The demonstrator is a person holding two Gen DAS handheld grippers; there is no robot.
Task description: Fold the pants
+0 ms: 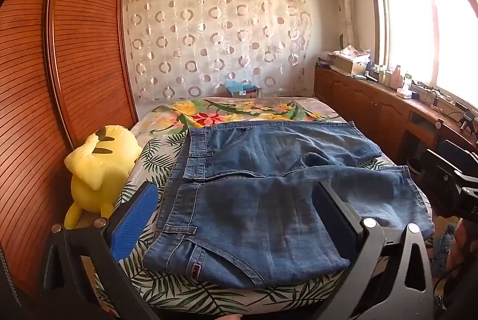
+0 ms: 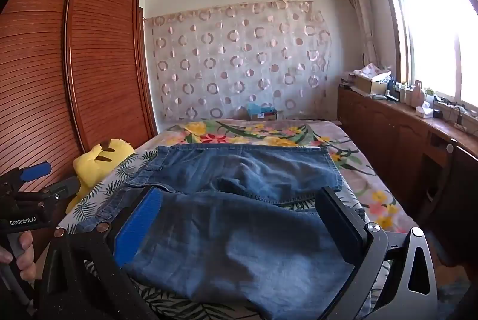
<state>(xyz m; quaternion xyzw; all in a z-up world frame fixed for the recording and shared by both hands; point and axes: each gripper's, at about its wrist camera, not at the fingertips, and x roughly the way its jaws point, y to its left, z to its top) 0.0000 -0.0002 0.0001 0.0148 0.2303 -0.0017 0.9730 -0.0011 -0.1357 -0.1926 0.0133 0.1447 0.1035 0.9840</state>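
Jeans spread on the bed, both tongs held wide above them, nothing gripped yet.

The jeans (image 1: 269,188) lie flat on the bed (image 1: 155,158), which has a leaf-print cover, waistband to the left and the two legs running right, one partly across the other, so the whole shape is laid out for a first fold. The left tongs (image 1: 236,209) hang over the waistband end, jaws fully apart, and I judge they are lined up to take that edge. The right tongs (image 2: 239,218) hover over the leg end, also spread wide and clear of the cloth. A yellow plush toy (image 1: 98,167) sits at the bed's left edge by the wooden wardrobe (image 1: 74,51), out of the way of the fold.
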